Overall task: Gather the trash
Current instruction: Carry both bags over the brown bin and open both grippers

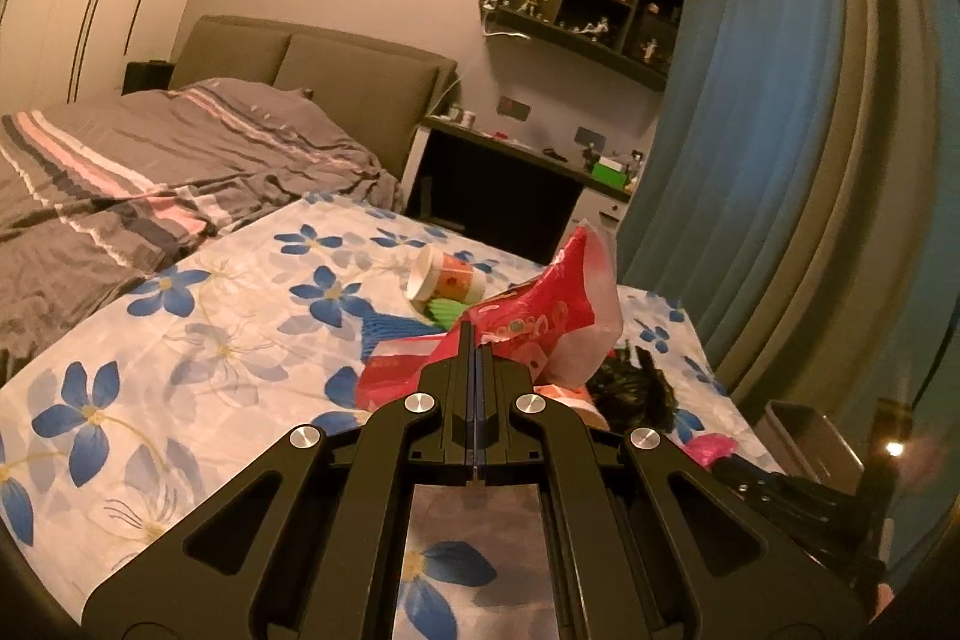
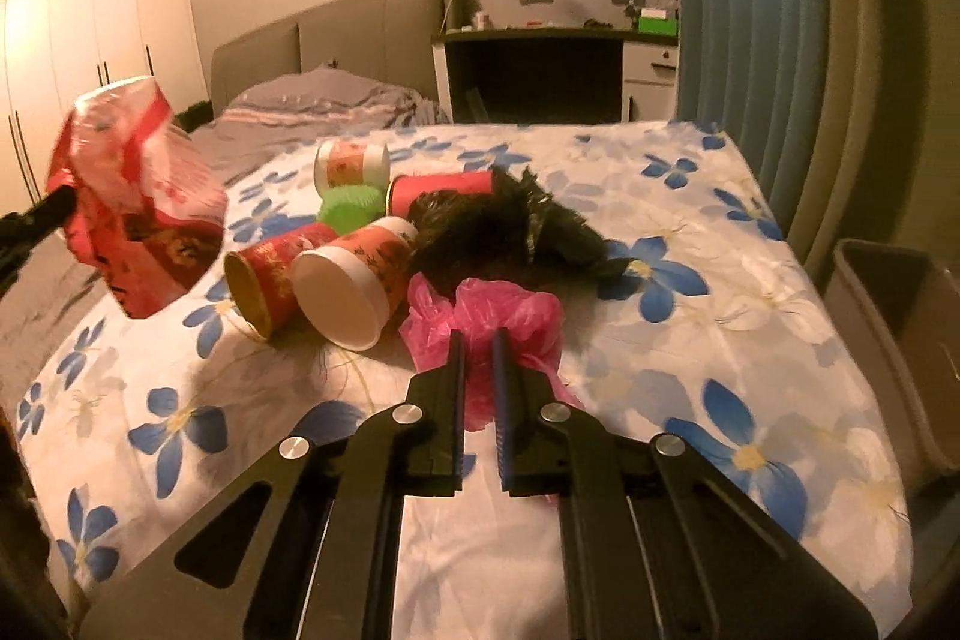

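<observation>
My left gripper [image 1: 477,337] is shut on a red and white plastic bag [image 1: 543,316], held up above the bed; the same bag [image 2: 138,202] hangs at the left of the right wrist view. My right gripper [image 2: 478,340] is low over the flowered sheet [image 2: 690,340], its fingers closed on a crumpled pink plastic bag [image 2: 486,307]. Just beyond the pink bag lie a white-rimmed paper cup [image 2: 348,289], a red paper cup [image 2: 270,274], a black plastic bag [image 2: 504,226] and a green crumpled piece [image 2: 351,208].
Two more paper cups [image 2: 351,163] [image 2: 441,187] lie further back on the bed. A grey waste bin [image 2: 888,340] stands on the floor off the bed's right edge, by the blue curtain [image 2: 750,10]. A grey striped duvet [image 1: 150,160] covers the bed's far part.
</observation>
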